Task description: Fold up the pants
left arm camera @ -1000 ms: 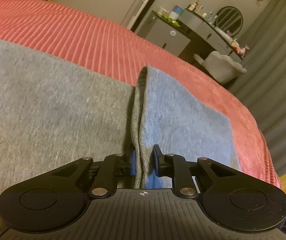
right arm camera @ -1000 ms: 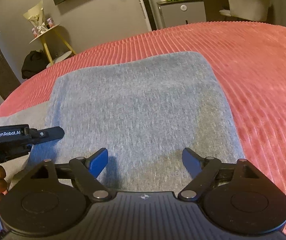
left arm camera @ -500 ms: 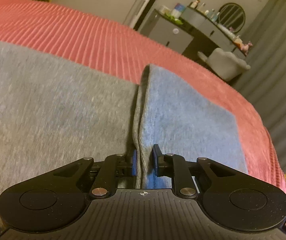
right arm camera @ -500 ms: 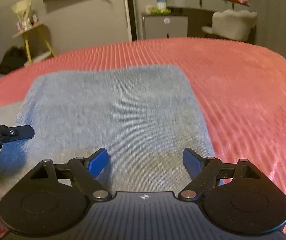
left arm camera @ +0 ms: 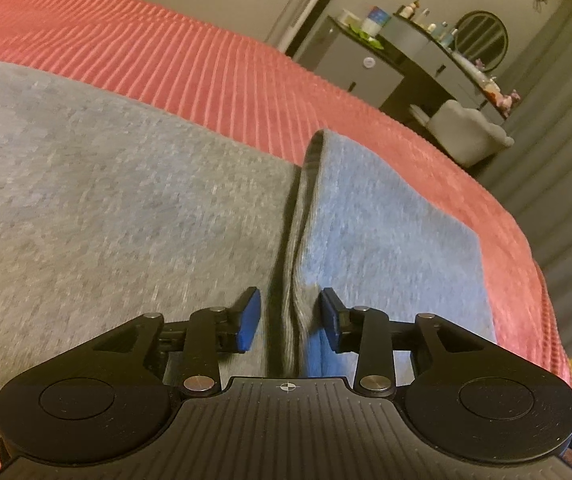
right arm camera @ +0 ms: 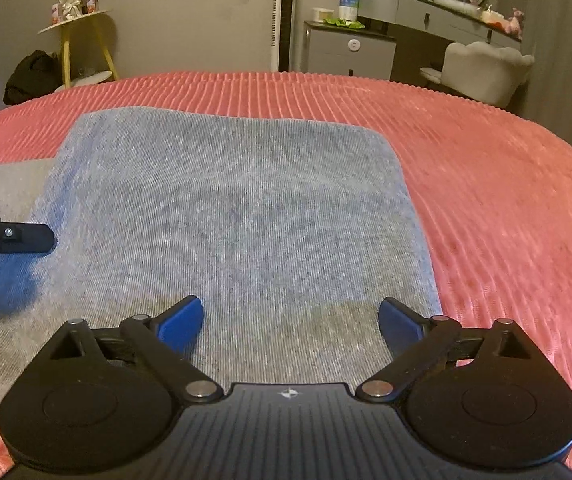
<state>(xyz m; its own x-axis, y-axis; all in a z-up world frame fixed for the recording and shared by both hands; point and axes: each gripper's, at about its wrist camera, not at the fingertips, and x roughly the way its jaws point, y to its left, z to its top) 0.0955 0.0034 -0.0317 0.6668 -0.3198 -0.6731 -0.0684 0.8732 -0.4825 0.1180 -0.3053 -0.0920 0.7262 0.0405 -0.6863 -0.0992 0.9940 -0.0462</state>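
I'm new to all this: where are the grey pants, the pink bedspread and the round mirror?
grey pants (right arm camera: 238, 216): right wrist view, middle of the folded-over top layer.
pink bedspread (right arm camera: 485, 168): right wrist view, bare ribbed stretch beside the pants.
round mirror (left arm camera: 481, 40): left wrist view, the glass, above the dresser.

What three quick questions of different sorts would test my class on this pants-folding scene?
1. True or false: the left tongs pinch the pants.
2. The bedspread is: A blue, B red, C white.
3. Fill in: the folded edge lies ___ the left tongs' pads.

Key: 1 false, the pads stand clear as the jaws open. 2 B. 3 between.
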